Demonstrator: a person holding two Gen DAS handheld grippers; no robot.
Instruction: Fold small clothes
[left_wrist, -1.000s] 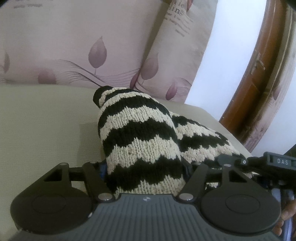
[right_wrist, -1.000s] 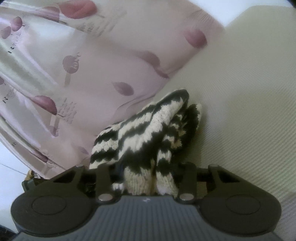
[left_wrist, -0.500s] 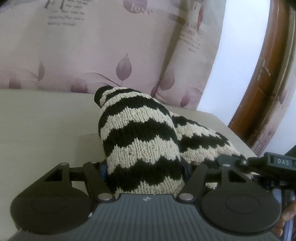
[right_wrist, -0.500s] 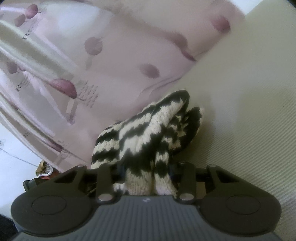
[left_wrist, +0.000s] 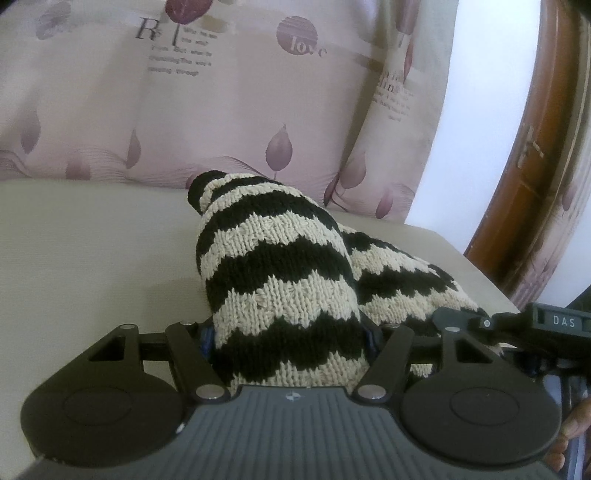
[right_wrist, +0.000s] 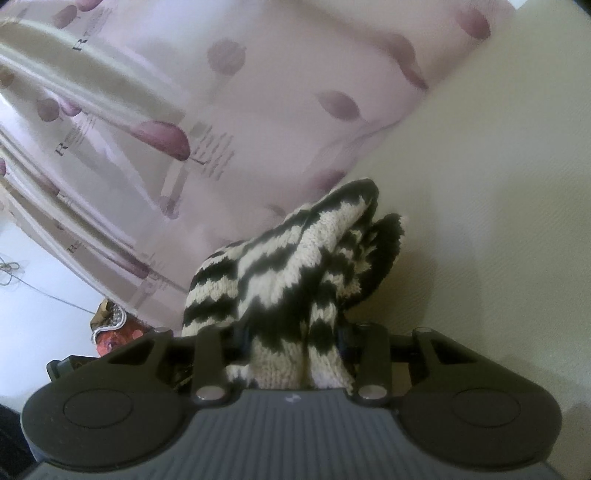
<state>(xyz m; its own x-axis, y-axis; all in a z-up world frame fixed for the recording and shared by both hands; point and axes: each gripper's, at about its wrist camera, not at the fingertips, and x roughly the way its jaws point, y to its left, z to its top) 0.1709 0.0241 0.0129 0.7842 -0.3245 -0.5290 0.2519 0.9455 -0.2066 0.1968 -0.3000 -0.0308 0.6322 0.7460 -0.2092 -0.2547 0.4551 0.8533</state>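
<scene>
Both claws grip the striped knit garment (left_wrist: 280, 280): left claw (left_wrist: 291, 332) clamped on a thick bunch, right claw (right_wrist: 291, 339) on a narrower fold (lifted over the beige cushion (left_wrist: 81, 251)). Floral curtain (left_wrist: 221, 110) hangs close behind.

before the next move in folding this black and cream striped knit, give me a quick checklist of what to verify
1. Left gripper clamped on the black and cream zigzag-striped knit garment: ok, thick bunch fills the jaws.
2. Right gripper clamped on the same garment: ok, a narrower gathered bunch sits between the jaws.
3. Knit lying flat for a fold: not ok, it is bunched and humped in both views.
4. Beige ribbed cushion surface free beside the knit: ok where visible.
5. Pink leaf-print curtain apart from the knit: cannot tell, it hangs close behind.
6. Garment edges lined up: cannot tell, hidden in folds.
</scene>
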